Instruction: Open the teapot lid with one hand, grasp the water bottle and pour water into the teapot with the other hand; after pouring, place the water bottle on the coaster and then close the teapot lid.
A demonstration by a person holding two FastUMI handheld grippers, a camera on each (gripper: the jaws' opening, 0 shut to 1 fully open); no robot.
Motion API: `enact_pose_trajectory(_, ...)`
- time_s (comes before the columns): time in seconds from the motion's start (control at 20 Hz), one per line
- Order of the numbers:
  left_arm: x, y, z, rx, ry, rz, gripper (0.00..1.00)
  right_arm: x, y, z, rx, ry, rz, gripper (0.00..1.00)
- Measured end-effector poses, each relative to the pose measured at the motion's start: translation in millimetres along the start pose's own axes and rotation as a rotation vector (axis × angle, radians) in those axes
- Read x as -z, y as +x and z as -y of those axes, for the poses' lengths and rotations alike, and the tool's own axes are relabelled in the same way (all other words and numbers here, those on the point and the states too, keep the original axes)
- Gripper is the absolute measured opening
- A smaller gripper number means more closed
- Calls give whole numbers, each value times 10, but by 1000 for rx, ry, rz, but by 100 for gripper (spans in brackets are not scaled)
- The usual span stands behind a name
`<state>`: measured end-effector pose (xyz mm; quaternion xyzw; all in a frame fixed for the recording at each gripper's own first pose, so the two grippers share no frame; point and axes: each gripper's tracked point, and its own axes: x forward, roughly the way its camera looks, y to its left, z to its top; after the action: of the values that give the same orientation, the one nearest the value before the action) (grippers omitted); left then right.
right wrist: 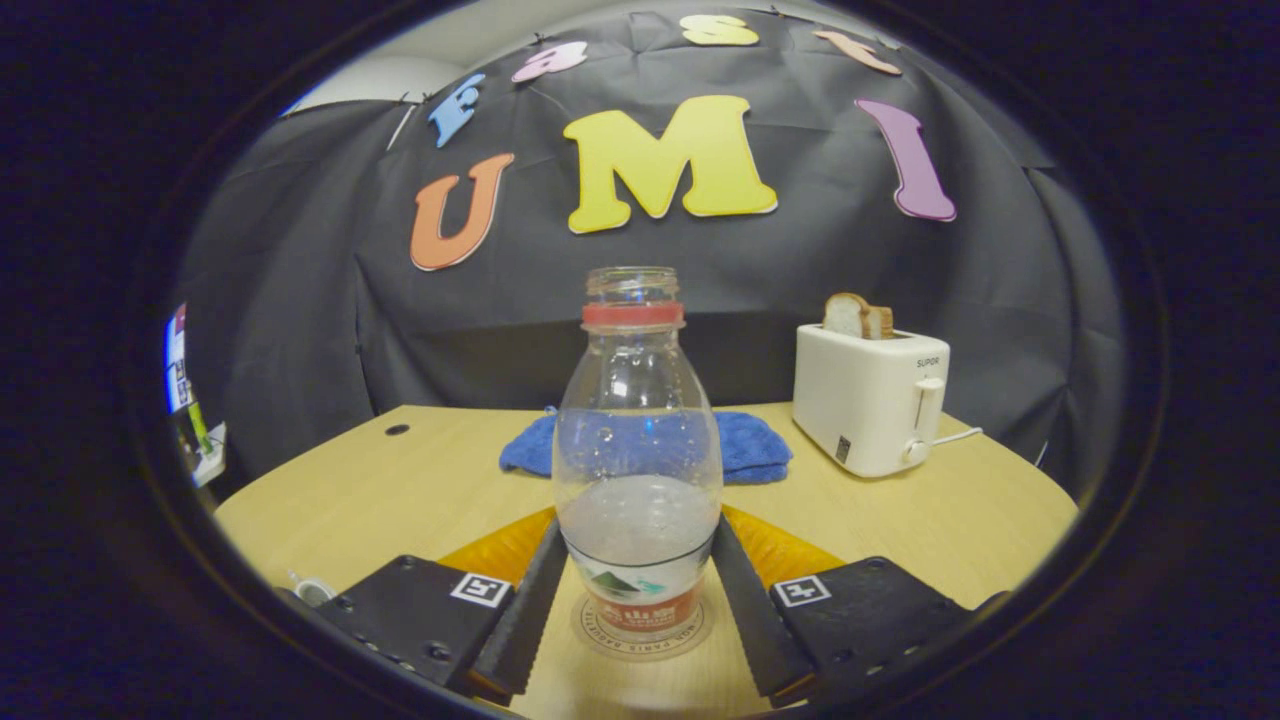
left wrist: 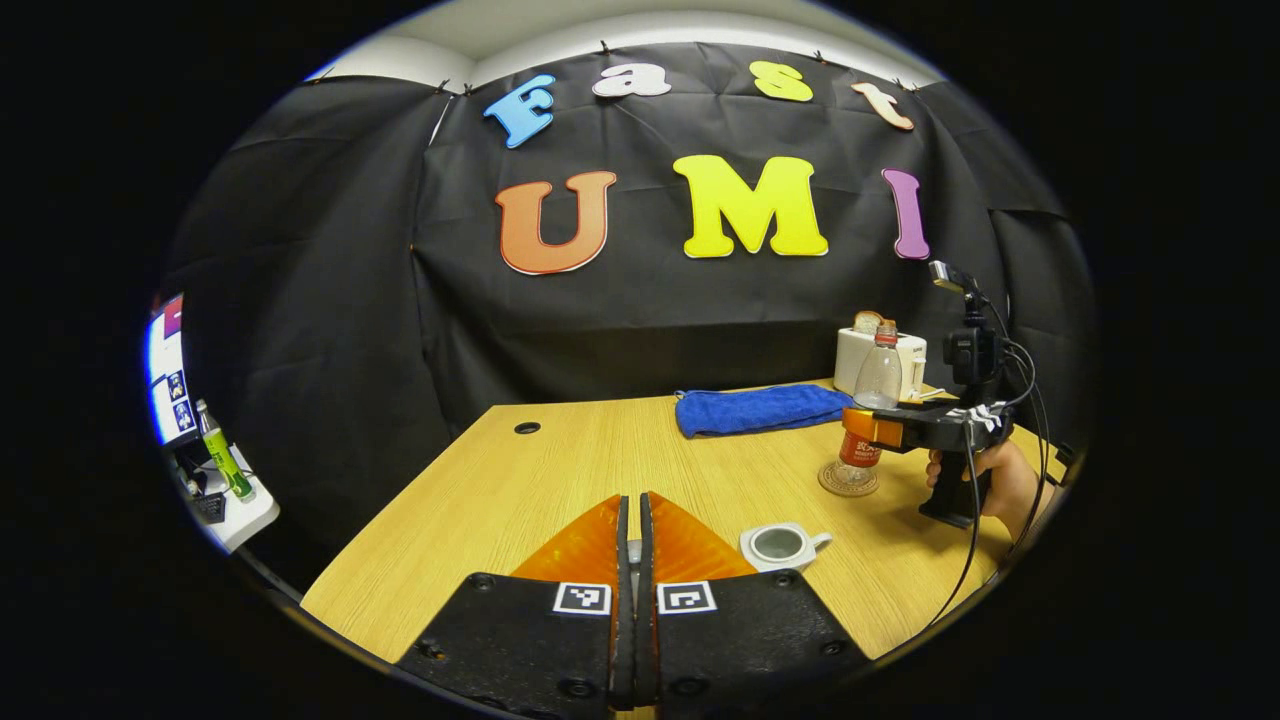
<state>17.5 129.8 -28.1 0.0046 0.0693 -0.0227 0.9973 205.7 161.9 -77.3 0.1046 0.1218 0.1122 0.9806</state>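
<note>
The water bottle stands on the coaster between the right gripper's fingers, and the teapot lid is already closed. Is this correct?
Not quite. The left gripper view shows the teapot open, with no lid on it. The rest holds: the water bottle stands on the coaster between the right gripper's fingers.
</note>
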Motion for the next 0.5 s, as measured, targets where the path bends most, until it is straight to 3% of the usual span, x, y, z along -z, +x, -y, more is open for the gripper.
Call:
enact_pose_trajectory(0.25, 14, 4, -33, -7, -5, -5, 3, -110, -136, -20, 6, -41, 42, 95)
enact_pose_trajectory(0.5, -20, -6, -37, -15, -21, 5, 3, -240, -398, -7, 18, -74, 84, 97)
